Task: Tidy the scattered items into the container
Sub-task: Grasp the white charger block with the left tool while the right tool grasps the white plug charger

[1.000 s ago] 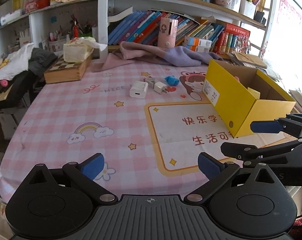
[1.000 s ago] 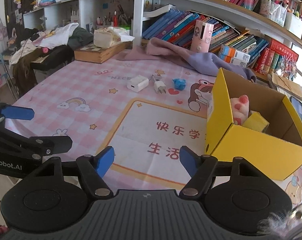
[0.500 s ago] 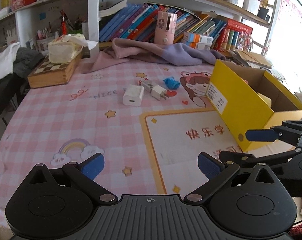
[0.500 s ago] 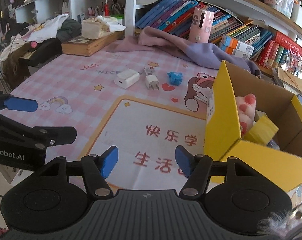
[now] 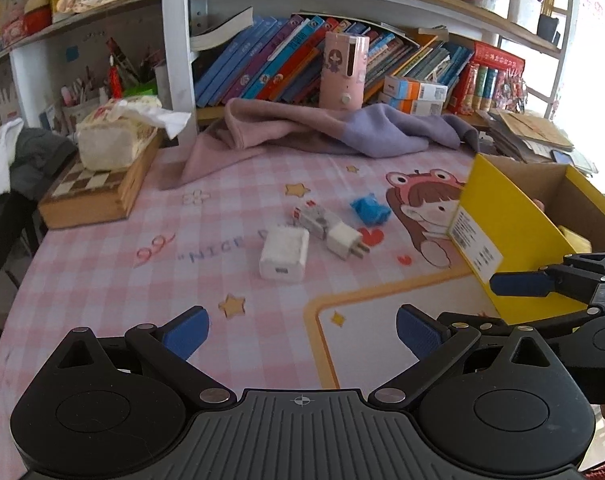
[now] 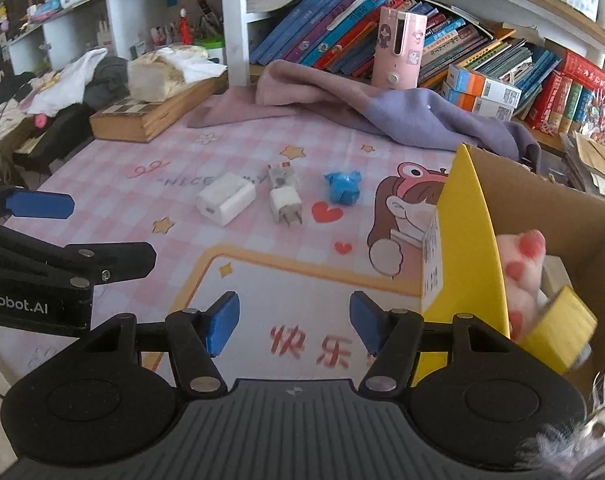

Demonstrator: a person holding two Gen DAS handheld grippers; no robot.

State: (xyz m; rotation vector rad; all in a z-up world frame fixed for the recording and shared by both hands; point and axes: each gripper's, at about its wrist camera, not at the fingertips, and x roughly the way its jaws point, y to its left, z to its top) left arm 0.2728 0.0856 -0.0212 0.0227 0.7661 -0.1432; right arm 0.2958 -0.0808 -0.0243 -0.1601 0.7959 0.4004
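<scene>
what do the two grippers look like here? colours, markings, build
Both match: black ribbed body, round black housings either side, black linkage arms with silver pivot pins, blue pads. Left gripper seen side-on carries white "nRobot.AI" lettering, cut off at the frame edge. Right gripper shows none. No cables visible.

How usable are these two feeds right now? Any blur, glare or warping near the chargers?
Left wrist view: blown-out window glare at the right edge, shelves bowed by fisheye, large white charger sharp. Right wrist view: small plug crisp, but the yellow block inside the yellow box is smeared.
</scene>
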